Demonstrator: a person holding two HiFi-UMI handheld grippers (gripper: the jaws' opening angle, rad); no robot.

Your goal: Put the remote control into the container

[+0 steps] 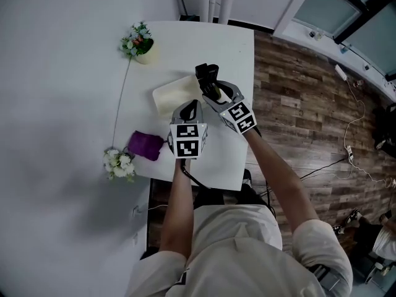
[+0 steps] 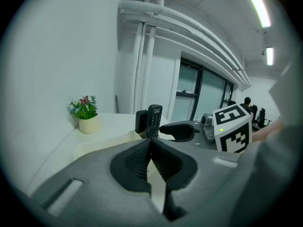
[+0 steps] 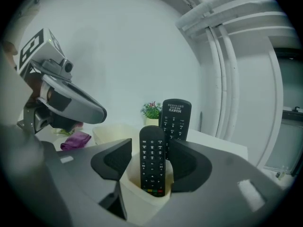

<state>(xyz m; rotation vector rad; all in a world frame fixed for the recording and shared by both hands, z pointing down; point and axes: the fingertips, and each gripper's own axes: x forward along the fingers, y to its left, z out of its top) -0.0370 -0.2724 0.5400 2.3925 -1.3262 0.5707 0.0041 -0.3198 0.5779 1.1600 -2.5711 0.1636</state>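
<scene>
Two black remote controls stand upright in a small cream container (image 3: 136, 193) on the white table (image 1: 238, 42). The front remote (image 3: 152, 162) is between the jaws of my right gripper (image 3: 151, 145), which stand open with a gap on the left side. Behind it, the second remote (image 3: 176, 119) rises taller. From the head view the remotes (image 1: 207, 74) stick up just beyond the right gripper (image 1: 213, 95). My left gripper (image 2: 150, 143) is shut and empty, hovering a little short of the container (image 2: 142, 135); in the head view it (image 1: 192, 106) sits beside the right one.
A shallow cream tray (image 1: 175, 94) lies left of the container. Purple cloth (image 1: 146, 145) and a white flower bunch (image 1: 119, 163) sit at the near left. A potted plant (image 1: 139, 42) stands at the far left. The table's right edge (image 1: 252, 73) drops to wooden floor.
</scene>
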